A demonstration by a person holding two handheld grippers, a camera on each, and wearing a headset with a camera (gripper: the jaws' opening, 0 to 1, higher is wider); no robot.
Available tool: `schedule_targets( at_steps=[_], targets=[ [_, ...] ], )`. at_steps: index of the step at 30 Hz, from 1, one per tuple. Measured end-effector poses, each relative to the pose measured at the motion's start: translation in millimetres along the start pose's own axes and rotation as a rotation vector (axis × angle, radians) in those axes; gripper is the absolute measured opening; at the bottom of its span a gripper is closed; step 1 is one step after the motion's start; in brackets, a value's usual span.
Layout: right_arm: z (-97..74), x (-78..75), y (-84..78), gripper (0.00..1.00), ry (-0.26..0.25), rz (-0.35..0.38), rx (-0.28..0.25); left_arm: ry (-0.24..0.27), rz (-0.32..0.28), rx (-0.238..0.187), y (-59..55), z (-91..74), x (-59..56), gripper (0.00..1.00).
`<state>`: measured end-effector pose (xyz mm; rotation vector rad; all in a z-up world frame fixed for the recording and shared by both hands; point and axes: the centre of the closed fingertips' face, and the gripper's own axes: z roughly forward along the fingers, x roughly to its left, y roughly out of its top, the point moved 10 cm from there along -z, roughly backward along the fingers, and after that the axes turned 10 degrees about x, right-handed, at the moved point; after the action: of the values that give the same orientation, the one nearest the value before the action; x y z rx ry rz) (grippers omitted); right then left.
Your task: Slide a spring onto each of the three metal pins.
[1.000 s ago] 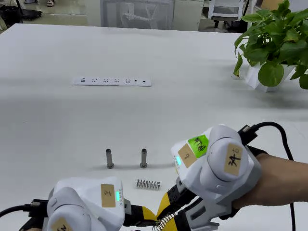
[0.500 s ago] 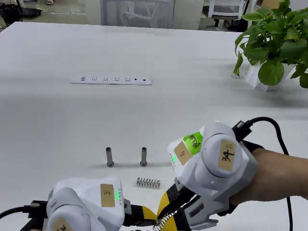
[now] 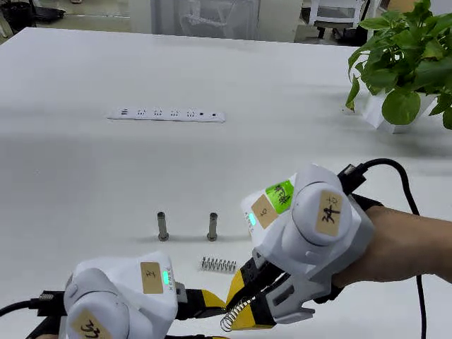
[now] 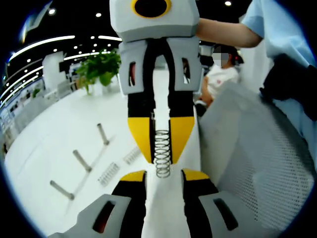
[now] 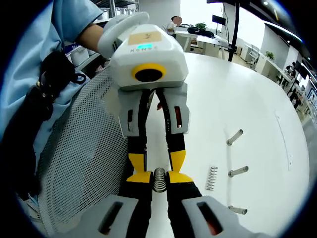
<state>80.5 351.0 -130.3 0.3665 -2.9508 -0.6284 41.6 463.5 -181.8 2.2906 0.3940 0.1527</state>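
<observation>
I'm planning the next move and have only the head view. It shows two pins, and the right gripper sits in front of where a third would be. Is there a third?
Observer: Yes. The left gripper view has three pins in a row.
Operator: Which claw holds the spring?
Observer: The right claw is shut on the spring, gripping it along its length.
Operator: And the left claw?
Observer: The left claw is open, with one jaw on each side of the spring's free end and a gap showing on both sides.
</observation>
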Motion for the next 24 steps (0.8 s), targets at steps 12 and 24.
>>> schedule_targets(
  at_steps=[12,24],
  targets=[
    [0.5,-6.2,-1.7,0.12,-0.002,-0.001,0.015,0.167,-0.131,-0.02,-19.6,-11.3,16.8,0.81],
    [1.0,-8.0,-2.8,0.12,0.004,-0.012,0.027,0.295,-0.302,-0.071,-38.3,-34.6,32.4,1.0]
  ],
)
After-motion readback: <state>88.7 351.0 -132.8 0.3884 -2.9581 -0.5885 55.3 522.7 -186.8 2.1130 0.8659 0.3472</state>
